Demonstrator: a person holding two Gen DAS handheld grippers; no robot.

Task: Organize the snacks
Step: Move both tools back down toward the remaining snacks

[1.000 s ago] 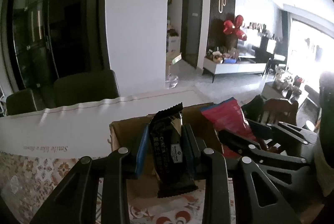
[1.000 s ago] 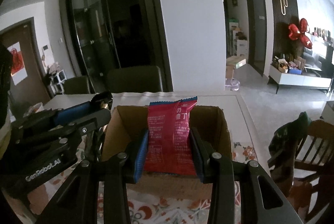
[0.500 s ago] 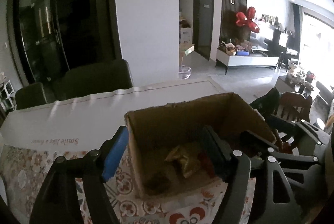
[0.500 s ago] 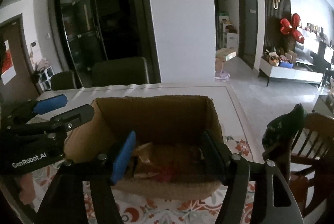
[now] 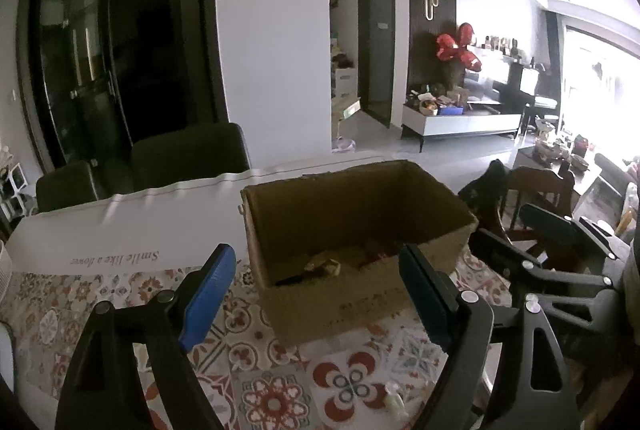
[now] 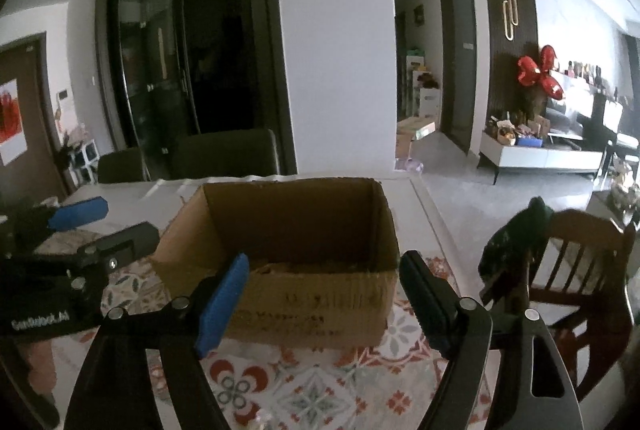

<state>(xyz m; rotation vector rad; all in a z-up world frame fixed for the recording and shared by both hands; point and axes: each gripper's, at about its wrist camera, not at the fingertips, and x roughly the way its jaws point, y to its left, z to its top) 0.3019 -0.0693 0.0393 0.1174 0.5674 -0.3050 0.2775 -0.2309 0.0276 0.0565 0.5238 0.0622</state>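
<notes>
An open brown cardboard box (image 5: 360, 294) stands on the patterned tablecloth; it also shows in the right wrist view (image 6: 320, 314). Several snack packets (image 5: 324, 266) lie on its floor, partly hidden by the front wall. My left gripper (image 5: 316, 290) is open and empty, held back from the box's near left corner. My right gripper (image 6: 324, 290) is open and empty in front of the box's near wall. The right gripper's arm shows in the left wrist view (image 5: 552, 270), and the left gripper's arm shows in the right wrist view (image 6: 80, 254).
The patterned tablecloth (image 5: 280, 382) covers the table (image 5: 132, 226). A small pale object (image 5: 394, 396) lies on it near the front. A wooden chair (image 6: 576, 262) with dark cloth stands at the right. Dark chairs (image 5: 188, 157) stand behind the table.
Both grippers opened and released the dark packet and the red packet into the box. Both then drew back from the box, which now looks farther away.
</notes>
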